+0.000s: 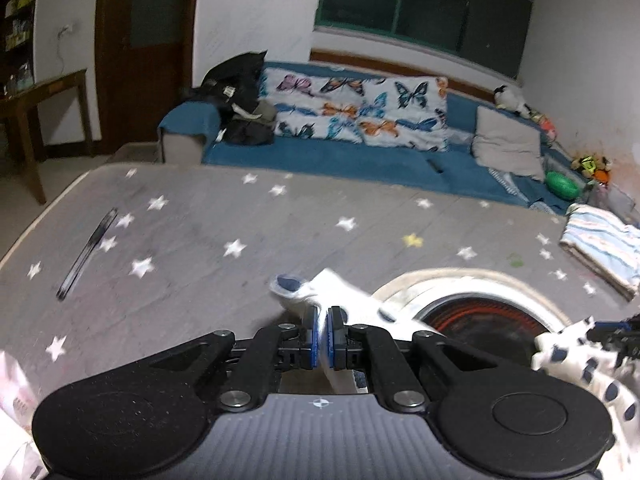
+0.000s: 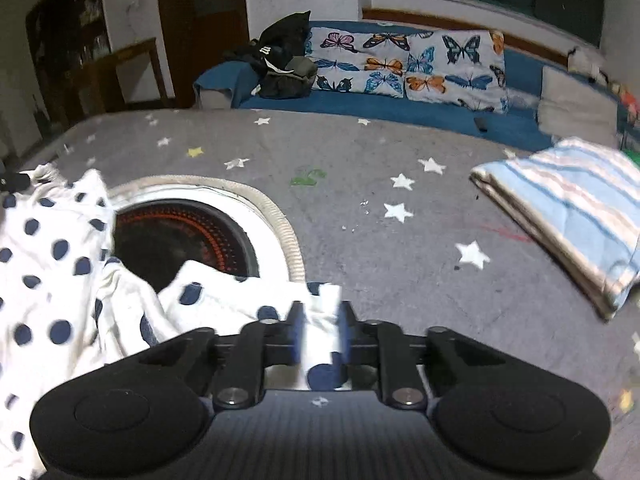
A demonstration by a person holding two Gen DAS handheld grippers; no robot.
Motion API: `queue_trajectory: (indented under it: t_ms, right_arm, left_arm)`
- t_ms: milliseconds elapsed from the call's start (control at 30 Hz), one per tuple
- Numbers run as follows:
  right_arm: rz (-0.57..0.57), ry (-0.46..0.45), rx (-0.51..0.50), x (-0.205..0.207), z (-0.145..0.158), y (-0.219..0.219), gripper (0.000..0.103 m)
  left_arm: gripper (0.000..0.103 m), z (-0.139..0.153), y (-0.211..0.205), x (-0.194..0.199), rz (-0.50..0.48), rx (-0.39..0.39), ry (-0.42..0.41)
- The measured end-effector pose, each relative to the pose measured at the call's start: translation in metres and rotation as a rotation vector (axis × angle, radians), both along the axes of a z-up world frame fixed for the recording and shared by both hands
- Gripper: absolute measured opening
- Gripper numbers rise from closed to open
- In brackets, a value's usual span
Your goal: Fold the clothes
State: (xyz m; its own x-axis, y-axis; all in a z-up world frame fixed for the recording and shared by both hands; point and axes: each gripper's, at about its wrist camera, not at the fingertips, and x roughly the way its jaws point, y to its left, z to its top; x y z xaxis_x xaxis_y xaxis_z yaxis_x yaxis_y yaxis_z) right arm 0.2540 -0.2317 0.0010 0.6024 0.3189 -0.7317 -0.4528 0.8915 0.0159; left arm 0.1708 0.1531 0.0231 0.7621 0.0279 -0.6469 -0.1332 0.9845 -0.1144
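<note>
We take the round heater (image 1: pixel 480 322) set into the grey star-print cover (image 1: pixel 200 240) as our landmark. In the left wrist view, well to the left of the heater, a thin dark strip (image 1: pixel 87 254) lies on the cover; we cannot tell what it is, and the right wrist view does not show it. Just left of the heater our left gripper (image 1: pixel 322 330) has its blue pads nearly together, pinching a white fold of the dotted garment (image 1: pixel 320 294), whose edge reaches over the heater's pale rim. To the right of the heater in that same view, more of the garment hangs from the right gripper (image 1: pixel 612 334), only partly visible at the frame's edge. The right wrist view shows what the left one lacks: the garment (image 2: pixel 52 248) spreads broadly to the left of the heater (image 2: pixel 180 240) and across its near side, white with navy dots, bunched and unfolded. Our right gripper (image 2: pixel 320 332) is closed narrowly on a bunch of that cloth just in front of the heater. Well to the right of the heater lies a folded striped cloth (image 2: pixel 572 216), seen whole here but only at the margin in the left view. Beyond the heater stands a blue sofa (image 2: pixel 360 100) with a butterfly blanket (image 2: pixel 404 64).
</note>
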Motion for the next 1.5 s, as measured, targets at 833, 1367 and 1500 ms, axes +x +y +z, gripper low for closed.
queue_trajectory:
  t_ms: [833, 1367, 1500]
  right_arm:
    - [-0.233, -0.105, -0.102, 0.071, 0.021, -0.046, 0.011]
    - [-0.057, 0.012, -0.060, 0.078, -0.002, 0.009, 0.033]
    - [-0.064, 0.011, -0.055, 0.089, -0.003, 0.010, 0.034]
  left_arm:
    - [0.012, -0.025, 0.031, 0.013, 0.063, 0.054, 0.042]
    - [0.012, -0.038, -0.004, 0.081, -0.061, 0.027, 0.103]
    - [0.012, -0.047, -0.007, 0.100, -0.071, 0.069, 0.101]
